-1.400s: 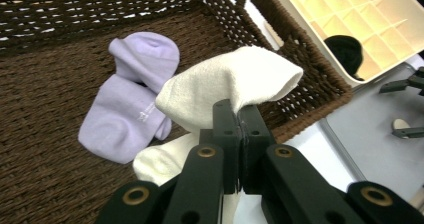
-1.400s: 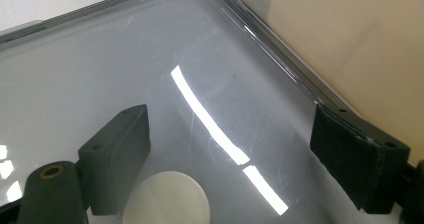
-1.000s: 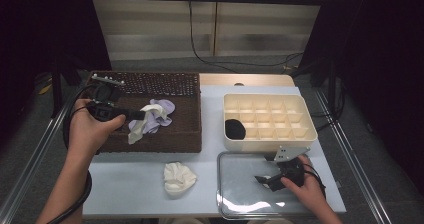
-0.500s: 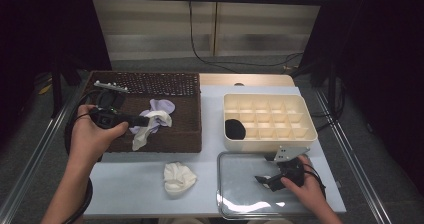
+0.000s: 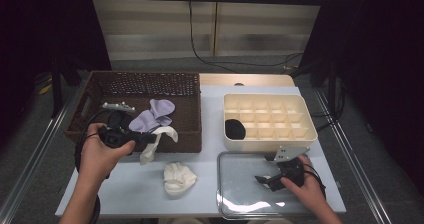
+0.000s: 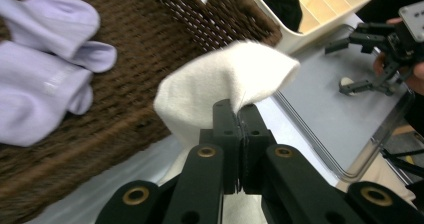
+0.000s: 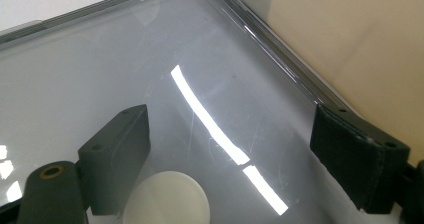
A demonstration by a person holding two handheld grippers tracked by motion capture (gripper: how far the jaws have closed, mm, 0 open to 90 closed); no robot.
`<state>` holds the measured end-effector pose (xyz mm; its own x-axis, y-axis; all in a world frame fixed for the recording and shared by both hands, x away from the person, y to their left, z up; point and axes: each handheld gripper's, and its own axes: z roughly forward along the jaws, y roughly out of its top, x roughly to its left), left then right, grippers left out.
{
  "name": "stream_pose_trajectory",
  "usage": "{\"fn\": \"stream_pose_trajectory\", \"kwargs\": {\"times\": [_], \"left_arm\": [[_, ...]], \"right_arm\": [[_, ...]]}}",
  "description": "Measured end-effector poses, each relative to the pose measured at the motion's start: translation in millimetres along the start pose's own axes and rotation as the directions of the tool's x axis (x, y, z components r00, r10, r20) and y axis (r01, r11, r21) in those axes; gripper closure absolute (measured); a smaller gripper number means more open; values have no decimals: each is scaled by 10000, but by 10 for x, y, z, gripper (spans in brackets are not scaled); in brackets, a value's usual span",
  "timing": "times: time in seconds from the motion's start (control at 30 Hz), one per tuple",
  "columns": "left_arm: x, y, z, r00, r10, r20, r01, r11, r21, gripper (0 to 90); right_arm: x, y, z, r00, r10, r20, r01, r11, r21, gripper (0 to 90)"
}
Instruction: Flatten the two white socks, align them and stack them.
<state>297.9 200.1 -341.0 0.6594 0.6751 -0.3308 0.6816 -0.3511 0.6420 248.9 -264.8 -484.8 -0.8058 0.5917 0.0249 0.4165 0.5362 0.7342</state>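
Observation:
My left gripper [image 5: 149, 140] [image 6: 239, 113] is shut on a white sock [image 5: 156, 143] [image 6: 225, 79], which hangs over the front wall of the brown wicker basket [image 5: 185, 86] [image 6: 150, 109]. Lavender socks [image 5: 152, 115] [image 6: 42, 69] lie inside the basket. A second white sock [image 5: 179, 178] lies bunched on the table in front of it. My right gripper [image 5: 264, 170] [image 7: 235, 134] is open and low over a clear plastic lid [image 5: 240, 194] [image 7: 150, 59], with nothing between its jaws. A black sock [image 5: 235, 129] [image 6: 282, 6] fills one front-left cell of the cream divided box [image 5: 300, 115].
The cream box [image 7: 350, 34] stands directly behind the clear lid. A pale round patch [image 7: 167, 201] shows on the lid below my right gripper. Metal rails run along both table sides, and the grey tabletop [image 5: 115, 194] lies between the basket and the near edge.
My left gripper has pulled back toward the table's near edge, carrying the white sock from over the basket's middle to its front wall. The right gripper has stayed put.

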Motion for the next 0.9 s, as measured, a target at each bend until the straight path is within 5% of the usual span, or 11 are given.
{"fn": "stream_pose_trajectory", "kwargs": {"times": [0.23,0.57,0.9], "left_arm": [[-4,-157,188,9987,-26,501,19,9999,135,883],[-44,-433,606,9980,114,619,-163,9968,788,793],[-41,-501,663,9980,595,-193,-587,9976,354,538]], "right_arm": [[0,0,0,10000,-5,-2,5,10000,-1,159],[2,0,0,10000,26,-2,-26,10000,9,159],[-1,0,0,10000,0,-3,0,10000,1,159]]}}
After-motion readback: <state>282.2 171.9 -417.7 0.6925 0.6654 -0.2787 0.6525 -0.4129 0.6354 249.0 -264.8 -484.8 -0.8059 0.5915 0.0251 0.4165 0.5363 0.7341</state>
